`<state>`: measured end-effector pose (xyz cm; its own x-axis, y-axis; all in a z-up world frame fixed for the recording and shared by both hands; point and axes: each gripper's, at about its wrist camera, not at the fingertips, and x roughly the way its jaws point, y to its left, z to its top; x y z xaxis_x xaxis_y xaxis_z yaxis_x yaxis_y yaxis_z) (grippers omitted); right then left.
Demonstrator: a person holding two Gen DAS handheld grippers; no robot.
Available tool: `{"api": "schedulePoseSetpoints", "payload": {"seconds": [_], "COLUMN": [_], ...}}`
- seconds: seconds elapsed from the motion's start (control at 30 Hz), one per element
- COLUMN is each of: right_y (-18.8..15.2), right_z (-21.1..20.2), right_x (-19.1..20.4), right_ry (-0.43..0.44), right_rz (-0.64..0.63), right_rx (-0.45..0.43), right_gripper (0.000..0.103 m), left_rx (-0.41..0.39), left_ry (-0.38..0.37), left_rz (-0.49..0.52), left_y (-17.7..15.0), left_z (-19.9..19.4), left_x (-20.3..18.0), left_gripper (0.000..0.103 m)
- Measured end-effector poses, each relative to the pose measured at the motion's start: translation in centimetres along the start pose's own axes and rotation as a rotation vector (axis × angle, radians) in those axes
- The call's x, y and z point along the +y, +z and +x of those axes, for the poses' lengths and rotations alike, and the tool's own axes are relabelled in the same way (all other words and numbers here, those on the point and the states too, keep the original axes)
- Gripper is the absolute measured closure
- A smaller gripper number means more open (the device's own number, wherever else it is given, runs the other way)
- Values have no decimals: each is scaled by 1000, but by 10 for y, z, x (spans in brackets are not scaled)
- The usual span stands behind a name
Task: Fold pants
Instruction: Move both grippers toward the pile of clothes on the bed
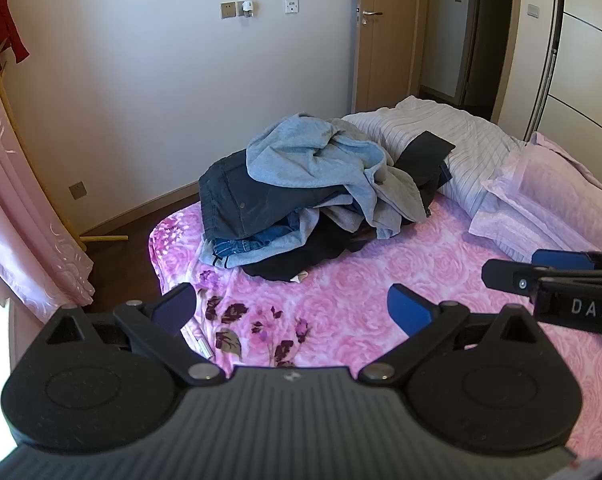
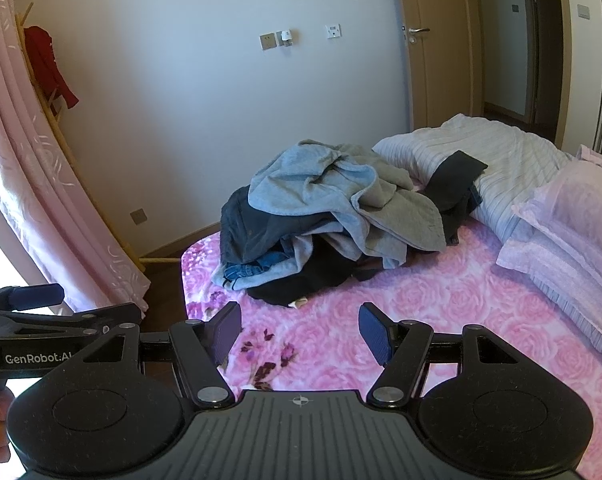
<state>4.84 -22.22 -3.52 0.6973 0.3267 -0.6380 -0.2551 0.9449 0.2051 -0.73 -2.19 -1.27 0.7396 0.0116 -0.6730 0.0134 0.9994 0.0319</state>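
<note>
The left gripper [image 1: 291, 308] hangs above the near part of the bed [image 1: 361, 300], its blue-padded fingers [image 1: 411, 312] spread wide with nothing between them. The right gripper [image 2: 299, 334] is level beside it, fingers [image 2: 375, 334] likewise released and empty; each one shows at the edge of the other's view (the right at the far right of the left camera, the left at the far left of the right camera).

The pants lie in a heap of clothes [image 1: 313, 196] well ahead of both grippers, toward the far side of the pink rose-patterned bedspread [image 2: 441, 320]. A pale grey garment [image 2: 341, 196] is draped over the top, dark denim pants [image 1: 241, 200] slump on the left side, a bit of blue jeans [image 1: 241, 246] pokes out below, and black fabric [image 2: 301, 284] spreads at the base. To the right of the heap are a striped pillow [image 2: 501, 160] and a pink one [image 2: 573, 216]. Pink curtains [image 2: 41, 184] hang at the left.
</note>
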Motion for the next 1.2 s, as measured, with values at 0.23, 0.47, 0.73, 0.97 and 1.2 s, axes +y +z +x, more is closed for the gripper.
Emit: {"api": "schedulePoseSetpoints", "payload": {"seconds": [0.23,0.47,0.73,0.97,1.2], "right_y": [5,7,9,11,14], "right_z": [7,16,20,24,34], "right_x": [-3,-6,-8,-10,-16], "right_ry": [15,29,34,28,14], "right_rz": [-8,-13,-11,-9,10], "right_rx": [11,23,27,29,35], "right_gripper": [41,41,41,41,41], "left_rx": [11,23,28,32,47], "left_ry": [13,26,31,30,20], "left_rz": [-8,-14,-10,-4,12], "left_y": [3,7,8,12,20], "left_z": [6,12,14,18,30], "left_x": [-1,2,4,3,4], "left_gripper": [2,2,2,2,2]}}
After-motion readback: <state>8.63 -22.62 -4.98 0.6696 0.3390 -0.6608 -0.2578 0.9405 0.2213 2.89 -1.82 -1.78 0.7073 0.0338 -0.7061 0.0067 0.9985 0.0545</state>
